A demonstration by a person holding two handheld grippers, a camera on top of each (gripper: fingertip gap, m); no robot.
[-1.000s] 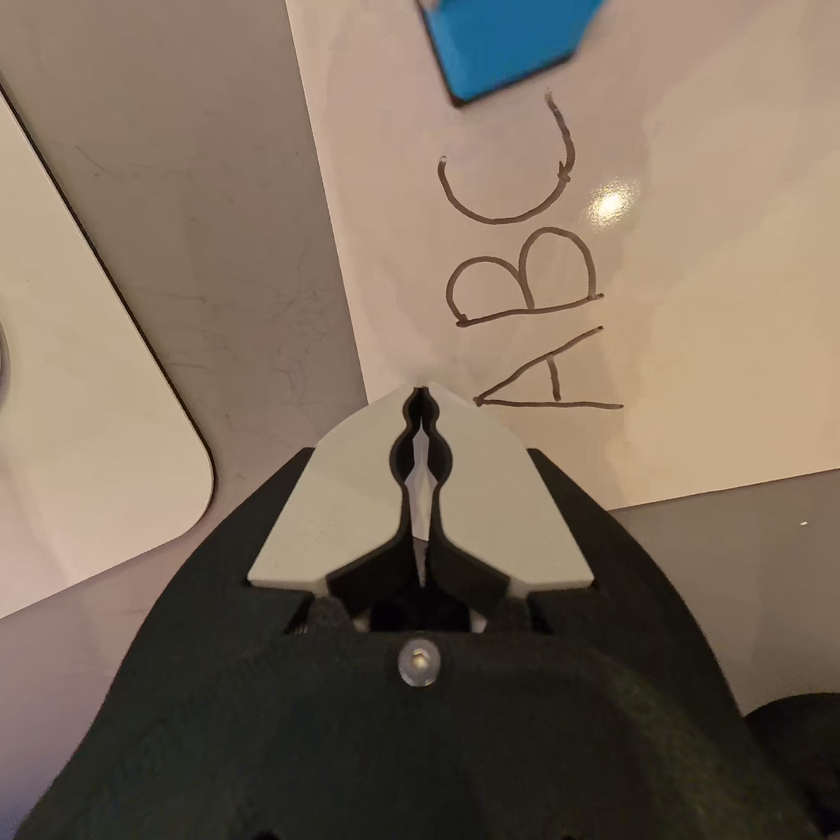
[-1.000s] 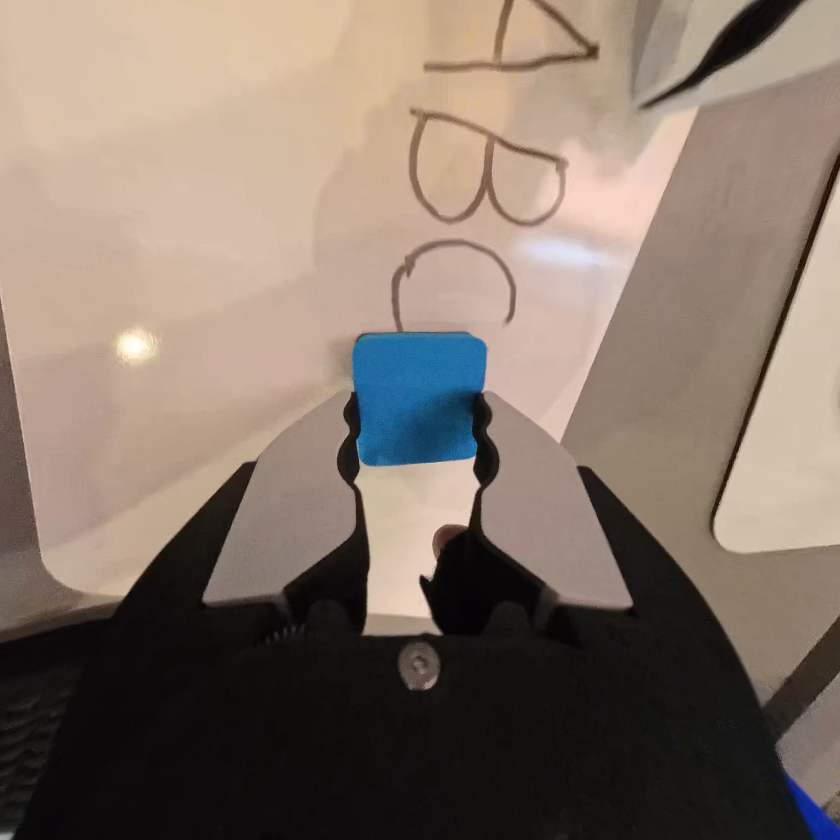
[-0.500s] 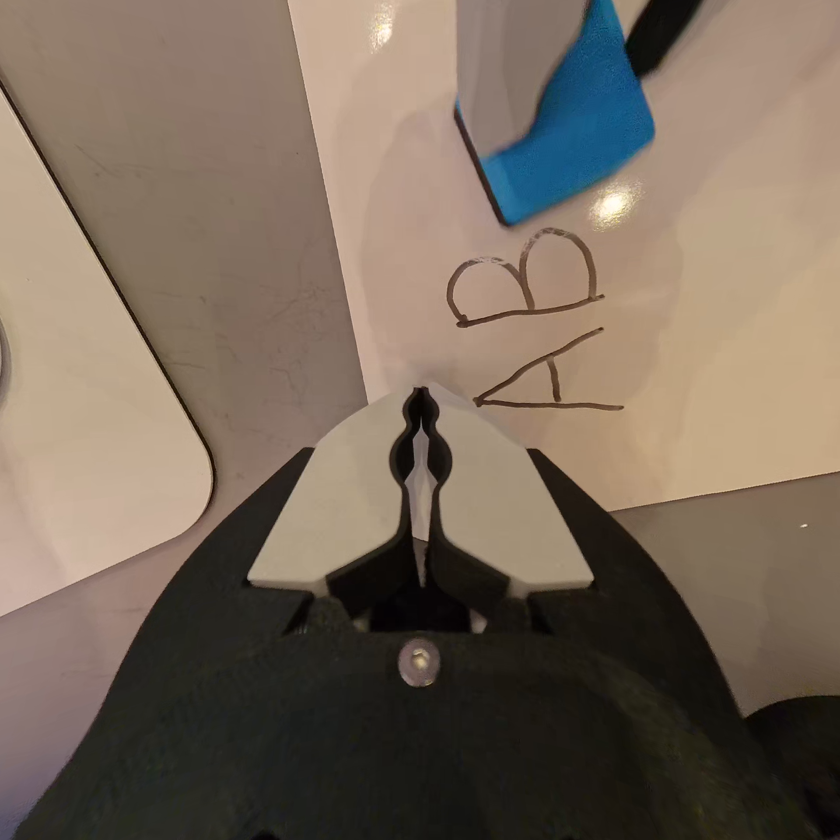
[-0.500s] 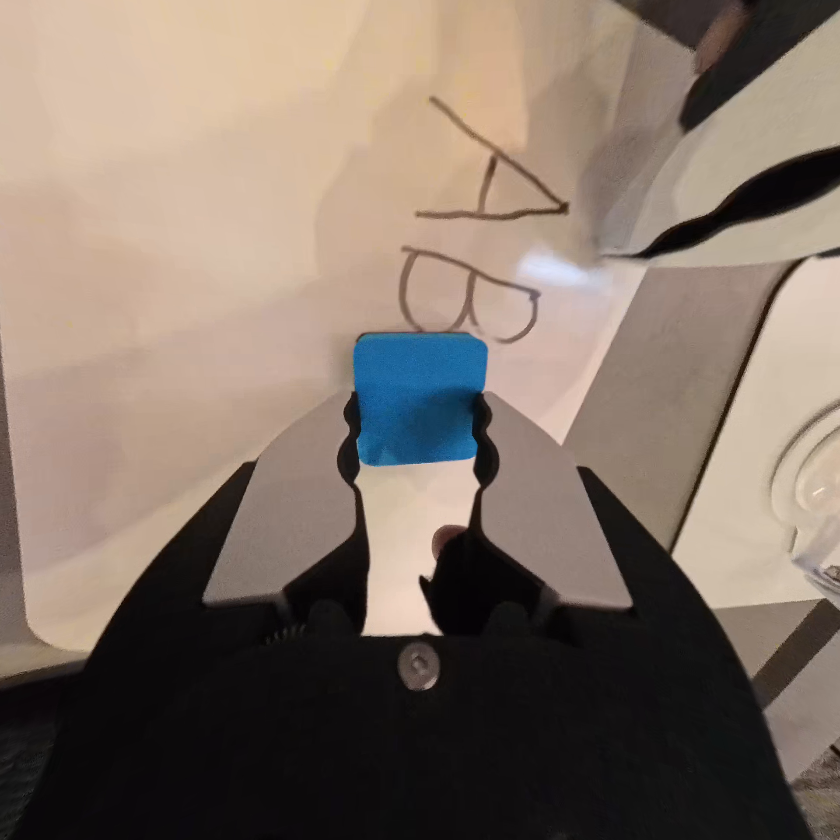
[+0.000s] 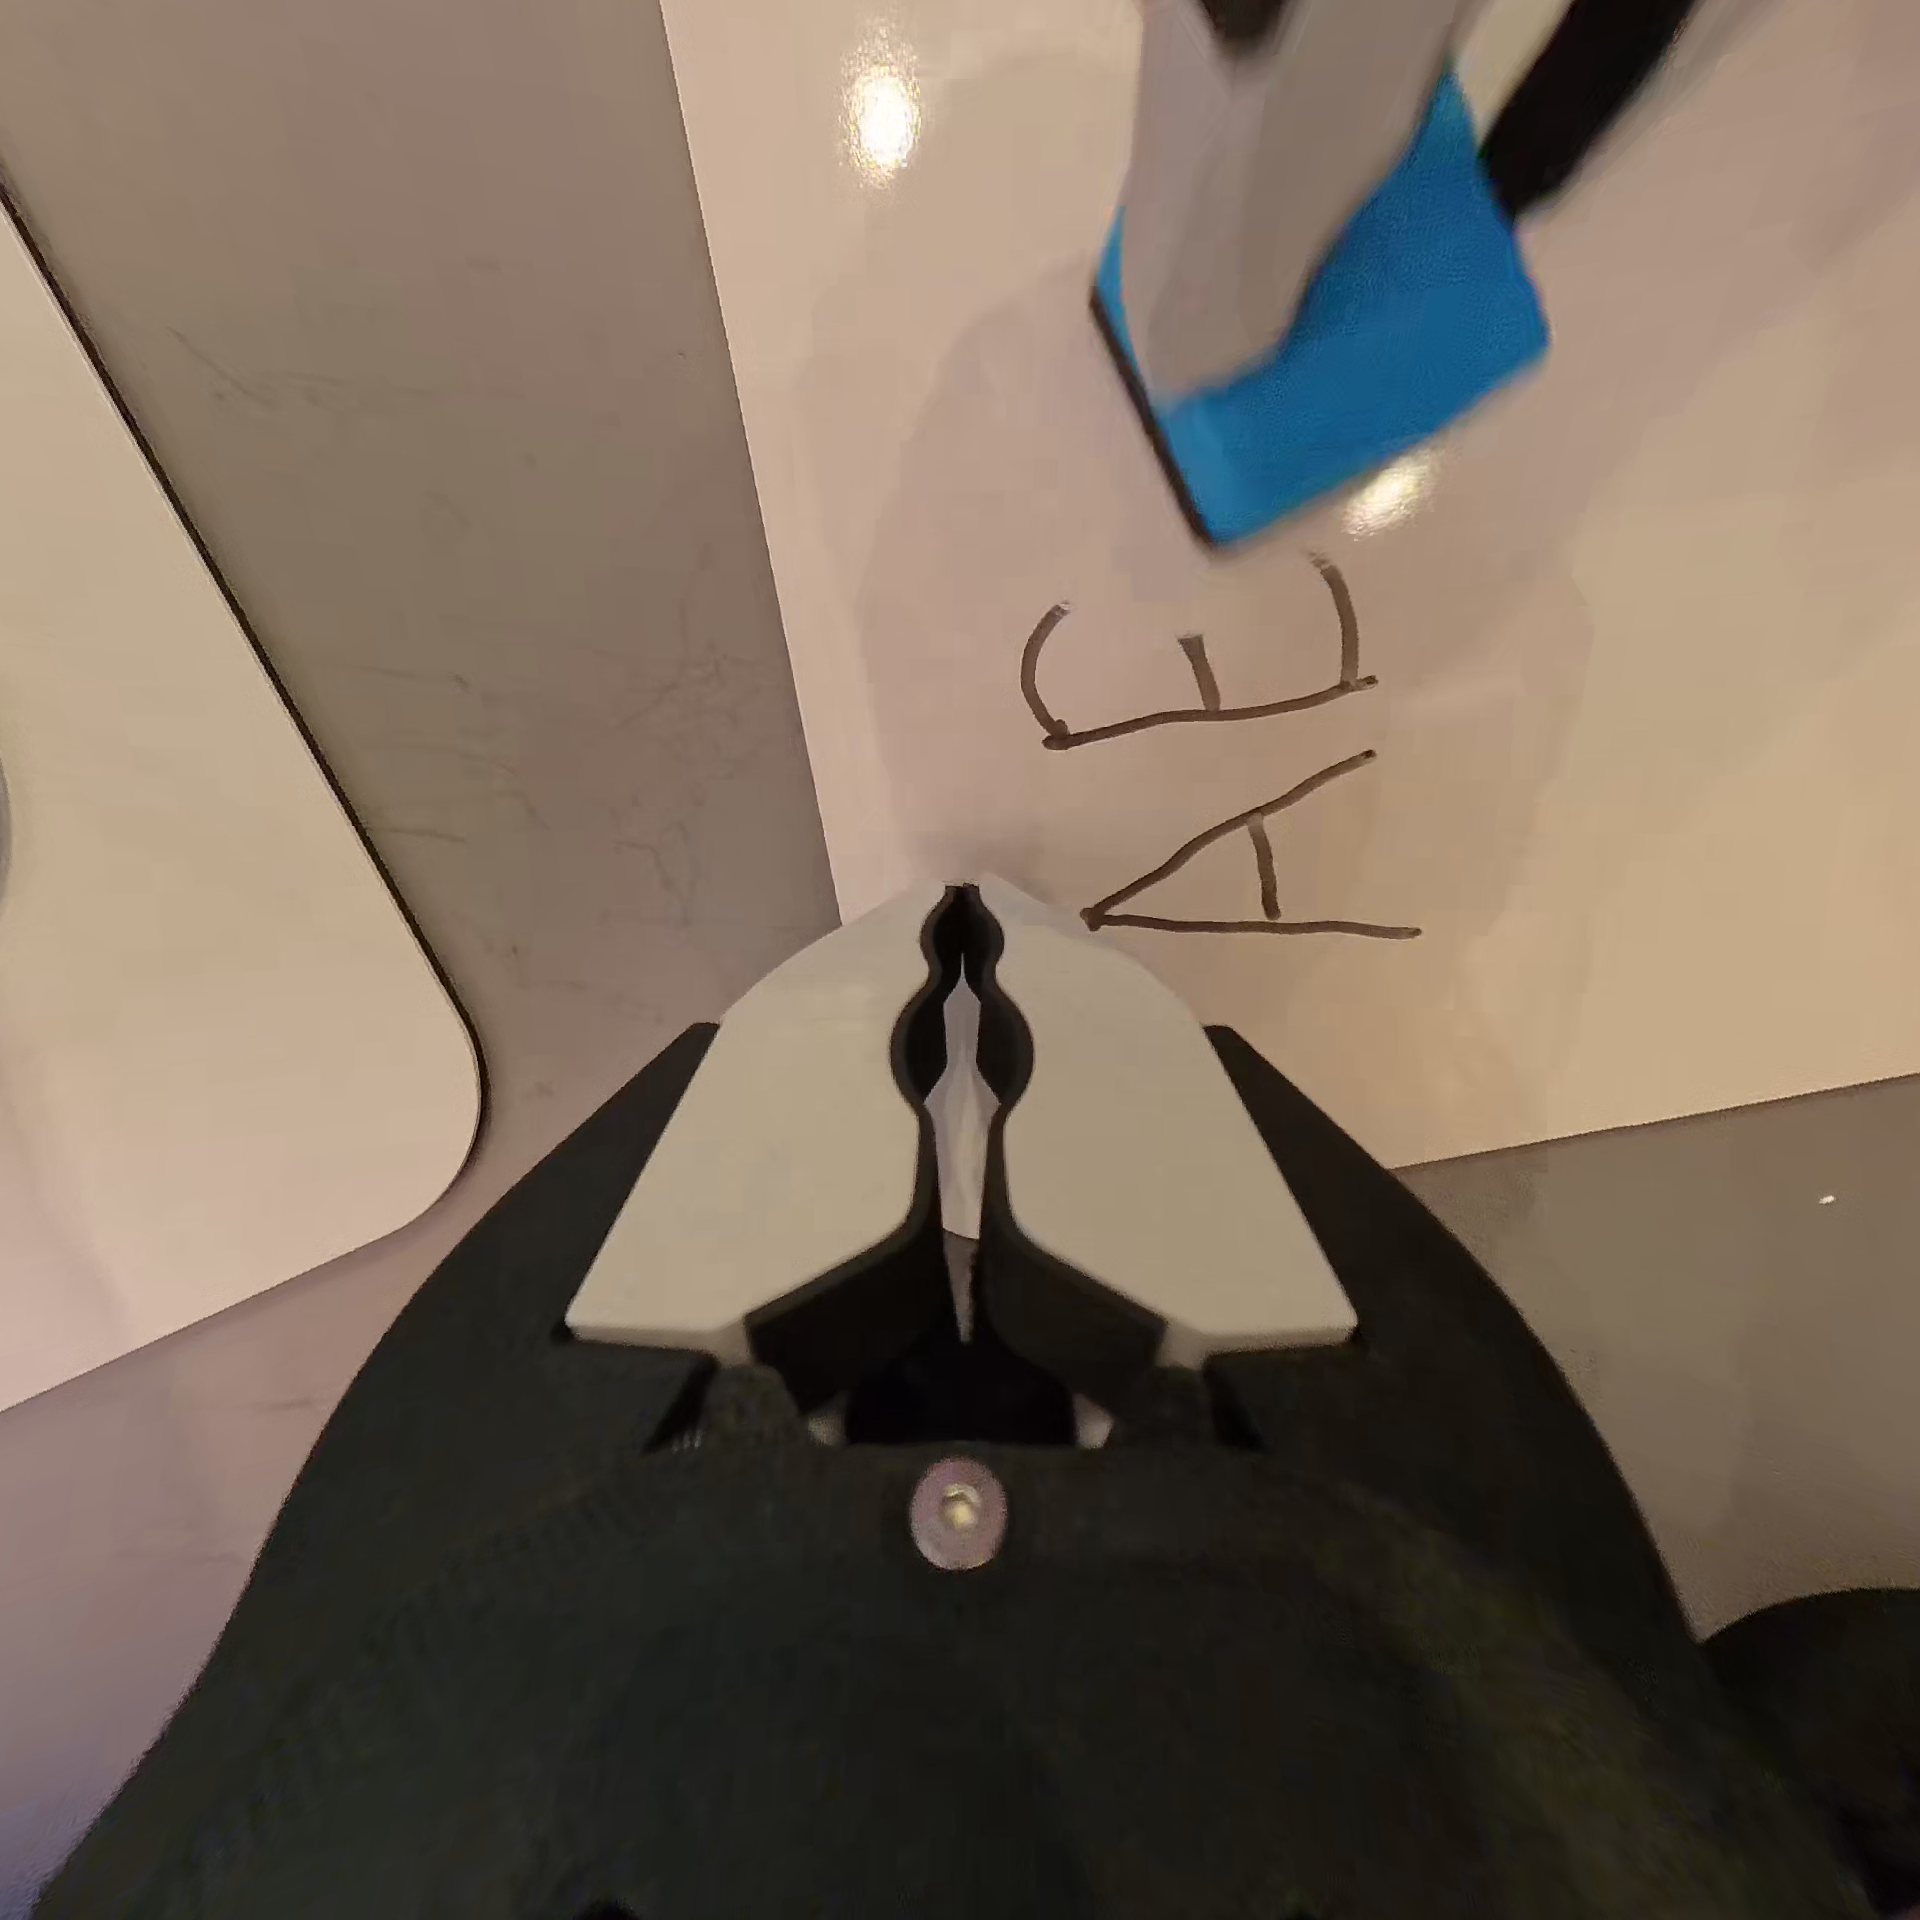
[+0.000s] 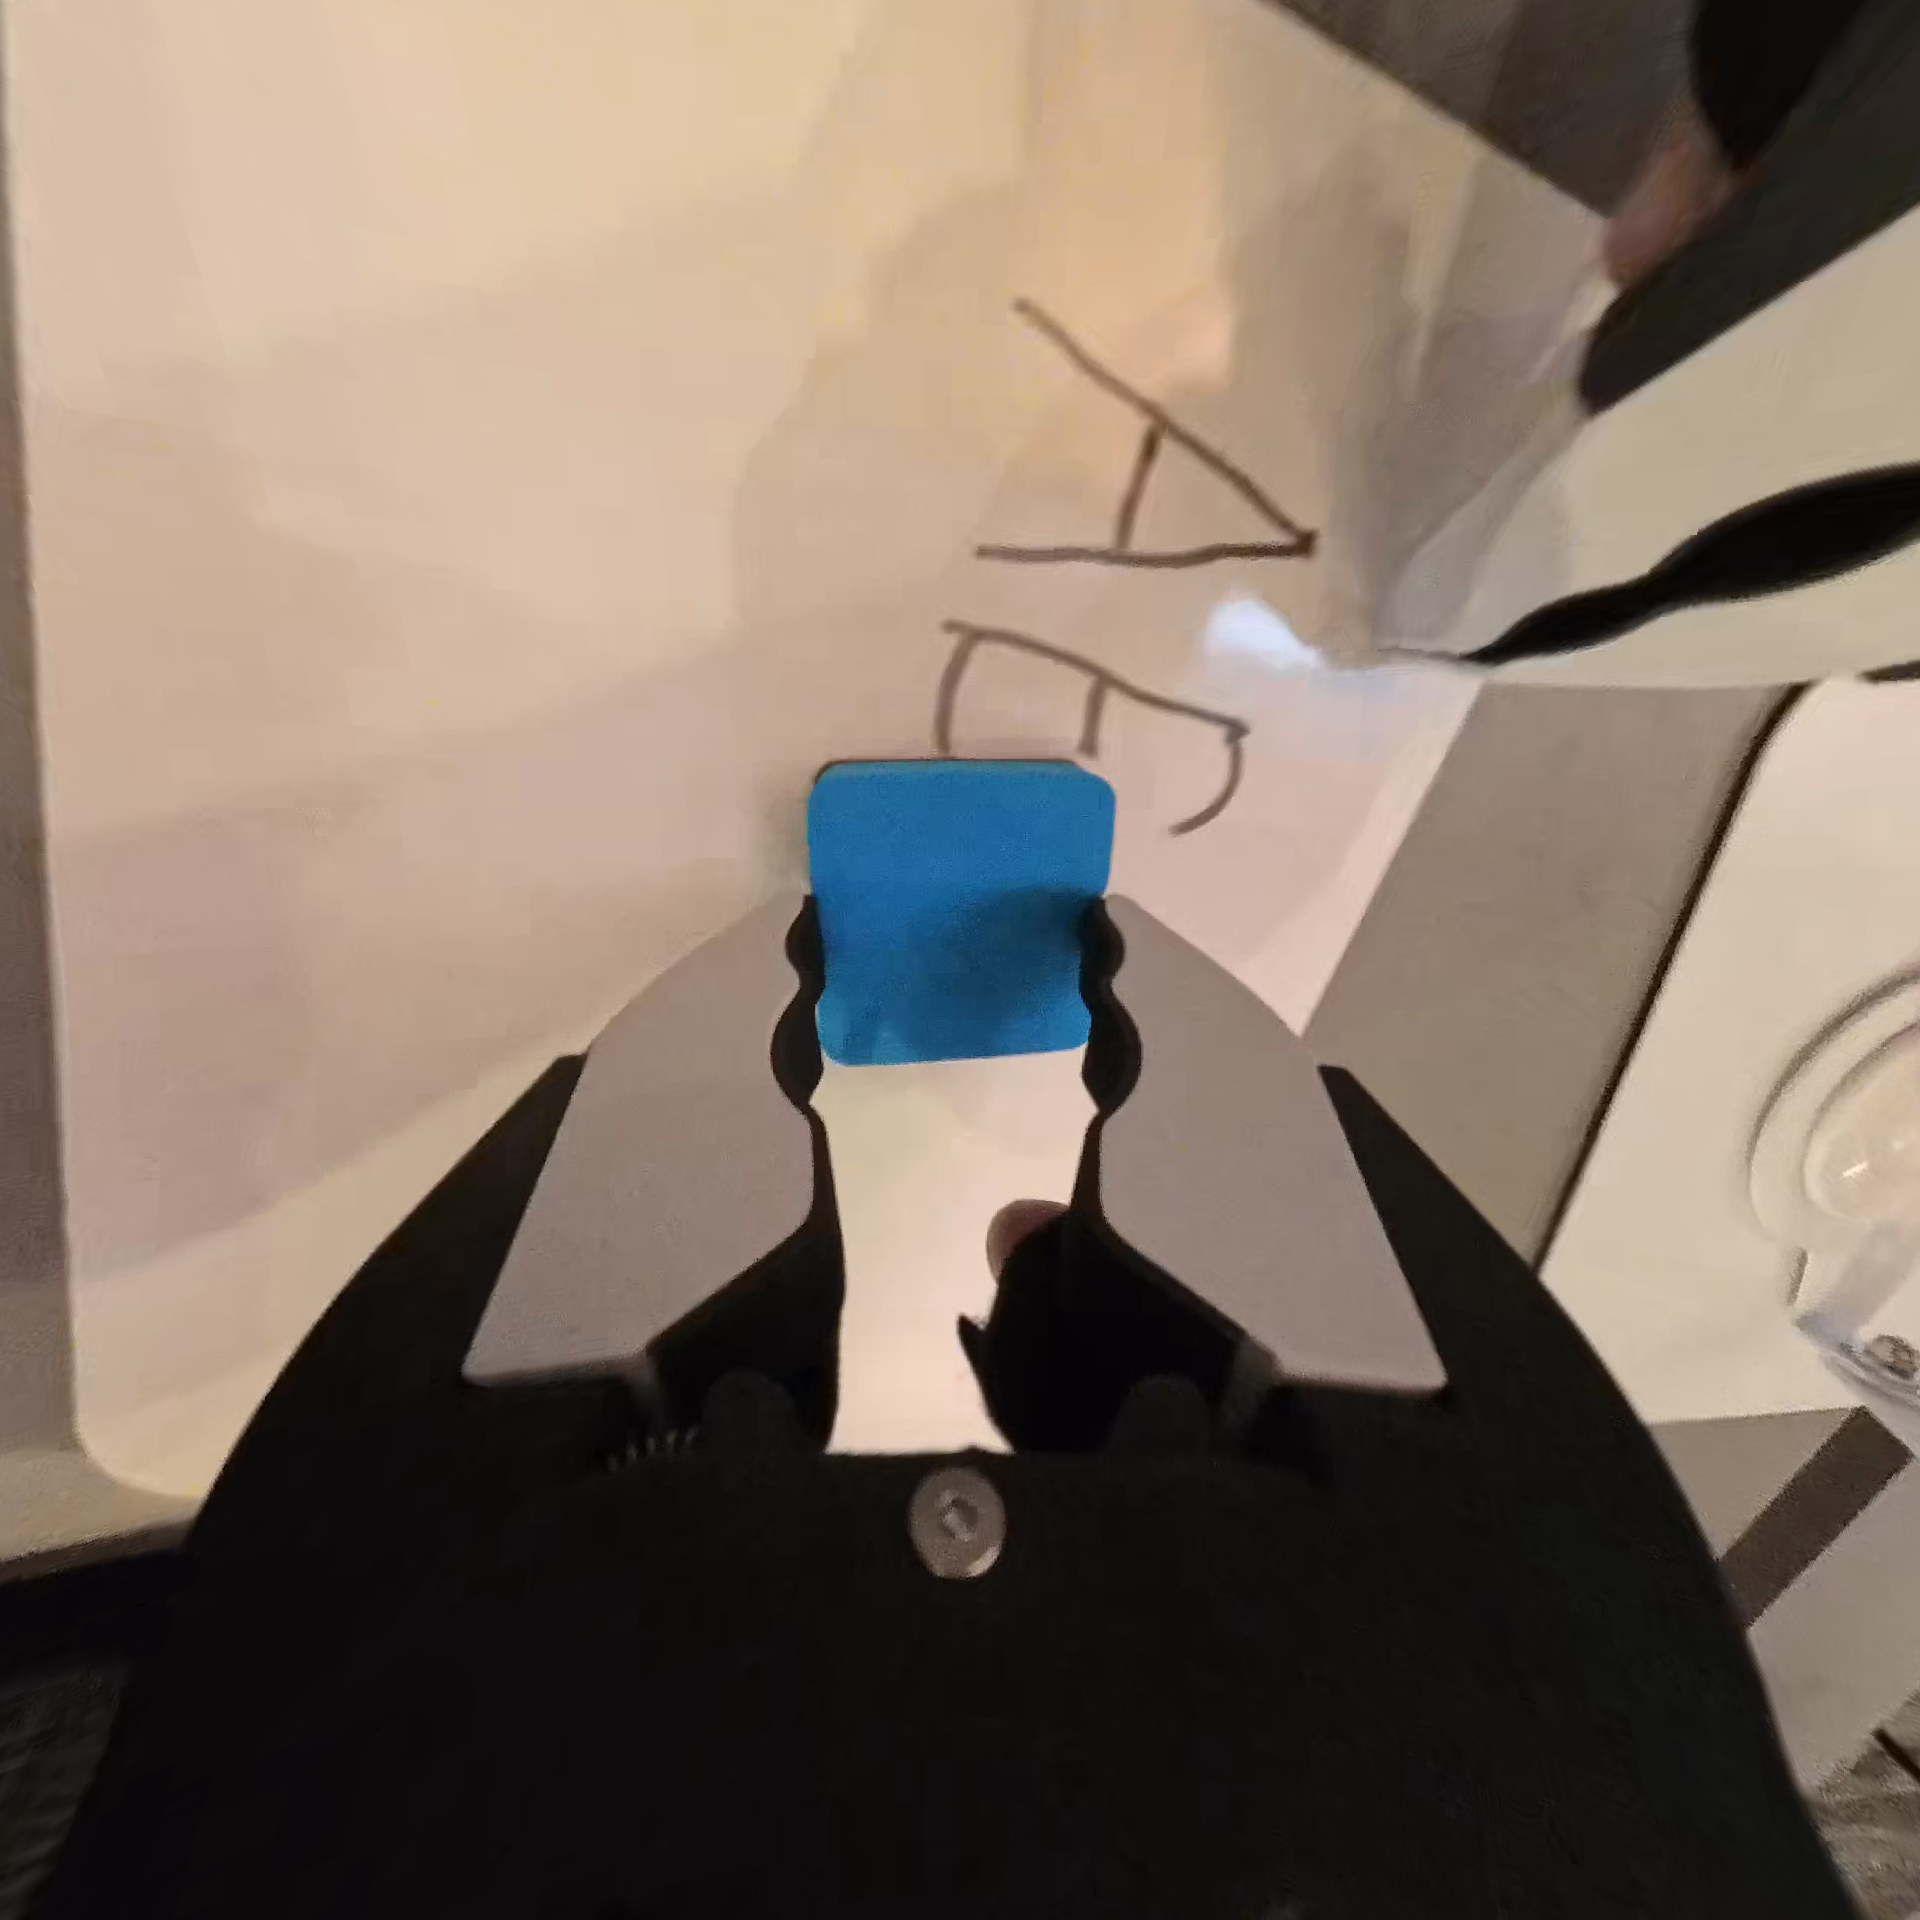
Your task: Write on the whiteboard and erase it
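Observation:
A white whiteboard [image 5: 1558,831] lies flat on a grey table and bears dark marker strokes [image 5: 1226,821]. My left gripper [image 5: 961,891] is shut with nothing between its pads, and its tips rest at the board's near left corner. My right gripper [image 6: 951,920] is shut on a blue eraser [image 6: 961,831] and presses it flat on the whiteboard [image 6: 416,520] at the near end of the strokes [image 6: 1143,520]. In the left wrist view the eraser [image 5: 1382,374] sits just beyond the strokes. The left gripper also shows in the right wrist view [image 6: 1662,592] at the upper right.
A second white board with rounded corners [image 5: 156,831] lies to the left of the whiteboard, across a strip of grey table [image 5: 468,416]. In the right wrist view a clear glass object [image 6: 1849,1174] stands on that board at the right edge.
My right gripper has slid the eraser across the board toward my left gripper. The farthest mark is wiped away and the middle one is partly wiped. My left gripper has stayed still and shut.

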